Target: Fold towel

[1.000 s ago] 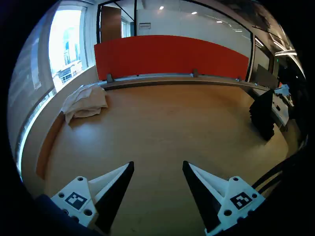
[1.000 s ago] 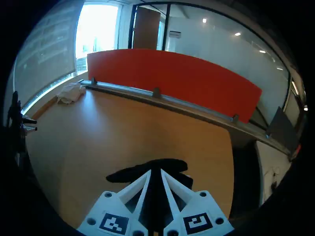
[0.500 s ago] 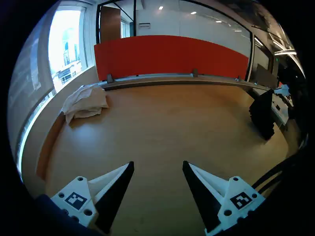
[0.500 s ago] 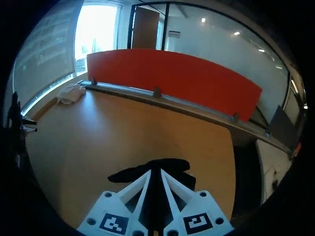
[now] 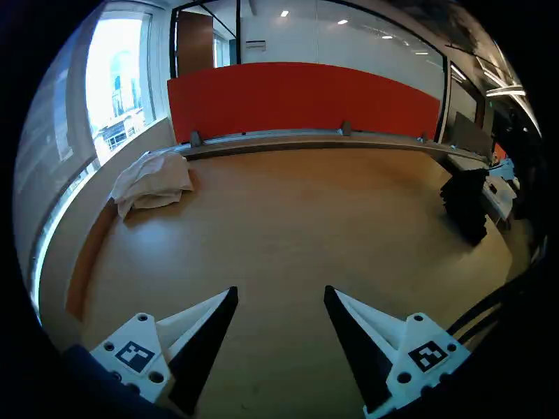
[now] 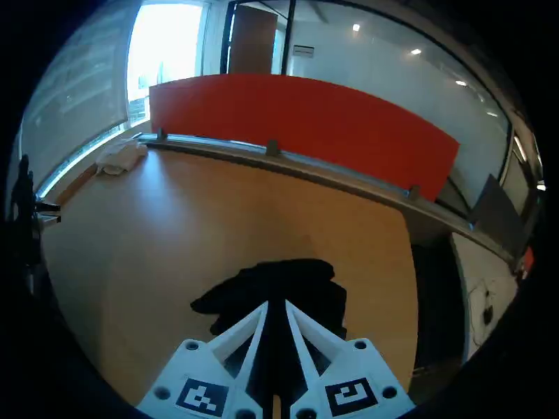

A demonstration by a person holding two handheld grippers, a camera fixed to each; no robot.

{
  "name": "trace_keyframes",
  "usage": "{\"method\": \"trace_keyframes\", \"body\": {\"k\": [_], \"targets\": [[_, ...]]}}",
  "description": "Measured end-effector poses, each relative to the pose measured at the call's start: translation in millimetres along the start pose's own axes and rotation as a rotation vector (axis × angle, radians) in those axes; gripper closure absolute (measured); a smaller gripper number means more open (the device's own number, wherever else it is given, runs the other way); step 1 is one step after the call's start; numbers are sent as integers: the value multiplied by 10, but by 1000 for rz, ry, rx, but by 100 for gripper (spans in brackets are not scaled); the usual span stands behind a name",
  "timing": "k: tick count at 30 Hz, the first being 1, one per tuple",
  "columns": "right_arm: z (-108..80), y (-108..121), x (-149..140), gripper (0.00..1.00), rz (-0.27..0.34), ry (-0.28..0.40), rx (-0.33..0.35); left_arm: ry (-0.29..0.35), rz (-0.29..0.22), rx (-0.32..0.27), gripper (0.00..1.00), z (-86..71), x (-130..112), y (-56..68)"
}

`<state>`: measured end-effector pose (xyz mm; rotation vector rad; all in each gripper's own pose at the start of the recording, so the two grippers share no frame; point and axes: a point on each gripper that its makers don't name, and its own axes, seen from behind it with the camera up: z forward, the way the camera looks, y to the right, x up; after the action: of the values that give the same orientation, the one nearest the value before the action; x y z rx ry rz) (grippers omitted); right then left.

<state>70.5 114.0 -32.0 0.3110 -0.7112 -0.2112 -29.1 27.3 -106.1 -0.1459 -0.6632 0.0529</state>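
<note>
Left gripper [image 5: 279, 297] — we log its fingers wide apart, above the wooden table [image 5: 293, 209]. Right gripper [image 6: 277, 307] — fingers pinched together on the black towel [image 6: 279, 279], which is bunched near the table's right edge. Cream towel [image 5: 150, 181]: crumpled, far left corner.

Left gripper [image 5: 279, 290] sits low over the wooden table [image 5: 293, 209], its two fingers spread wide with bare tabletop showing between the tips, and nothing is in its grasp. Far off at the back left corner, by the window [image 5: 115, 91], a pale towel [image 5: 150, 183] lies crumpled in a loose heap. Over at the right edge there's a dark cloth [image 5: 467, 202], bunched up and standing tall. Along the table's far side runs a red partition [image 5: 307, 98].
</note>
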Motion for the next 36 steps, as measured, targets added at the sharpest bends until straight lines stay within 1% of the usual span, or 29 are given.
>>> {"method": "trace_keyframes", "body": {"k": [5,9,17,24,30,36], "targets": [[-8,14,-137,98,24,-7,-8,-3,12,-3,9,-6,-4,20],[-17,70,-225,98,33,-13,-21,-4,23,-4,9,-14,6,45],[-44,295,-411,98,58,-30,-51,-7,43,-5,9,-34,38,96],[-37,487,-723,98,101,-63,-70,-11,52,-2,9,-53,52,160],[17,530,-1019,98,150,-88,-68,-19,65,0,9,-55,51,227],[84,509,-1262,98,187,-106,-63,-22,68,1,9,-57,61,289]]}}
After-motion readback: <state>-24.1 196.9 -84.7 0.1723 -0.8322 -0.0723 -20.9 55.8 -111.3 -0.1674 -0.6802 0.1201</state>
